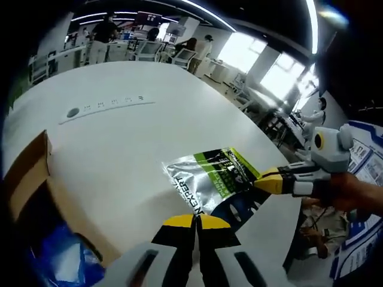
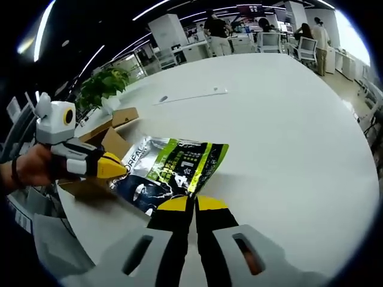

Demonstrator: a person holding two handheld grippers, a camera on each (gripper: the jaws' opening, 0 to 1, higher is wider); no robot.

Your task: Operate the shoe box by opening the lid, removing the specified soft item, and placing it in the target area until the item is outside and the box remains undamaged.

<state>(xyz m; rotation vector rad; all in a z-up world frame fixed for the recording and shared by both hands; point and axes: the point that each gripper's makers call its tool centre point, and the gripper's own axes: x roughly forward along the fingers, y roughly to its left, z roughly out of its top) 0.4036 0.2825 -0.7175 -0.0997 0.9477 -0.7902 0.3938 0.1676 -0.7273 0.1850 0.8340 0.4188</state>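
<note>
A: Where the white table (image 1: 137, 149) runs out from the left gripper view, the soft item, a silver, green and dark foil pouch (image 1: 212, 179), lies flat on it, outside the open cardboard shoe box (image 1: 30, 179).
B: Box at the lower left there?
A: Yes, flap raised, something blue (image 1: 57, 263) inside. Left gripper (image 1: 195, 220) pokes up from the bottom edge, yellow tips pressed together, nothing between them. Tips sit just short of the pouch's near edge.
B: And the right gripper?
A: It comes in from the right in that view (image 1: 263, 180), a hand (image 1: 353, 191) behind it, its yellow tip over the pouch's right edge. Whether it touches, cannot tell.
B: Right gripper view adds what?
A: Same pouch (image 2: 173, 170) seen from the other side, with lettering legible on the silver part. Right gripper (image 2: 195, 203), jaws together, empty, at the pouch's near edge. The left gripper (image 2: 111, 165) enters from the left, tip at the pouch's far corner. Box (image 2: 114, 134) behind it, a potted plant (image 2: 102, 86) beyond, people (image 2: 215, 27) standing far across the room.
</note>
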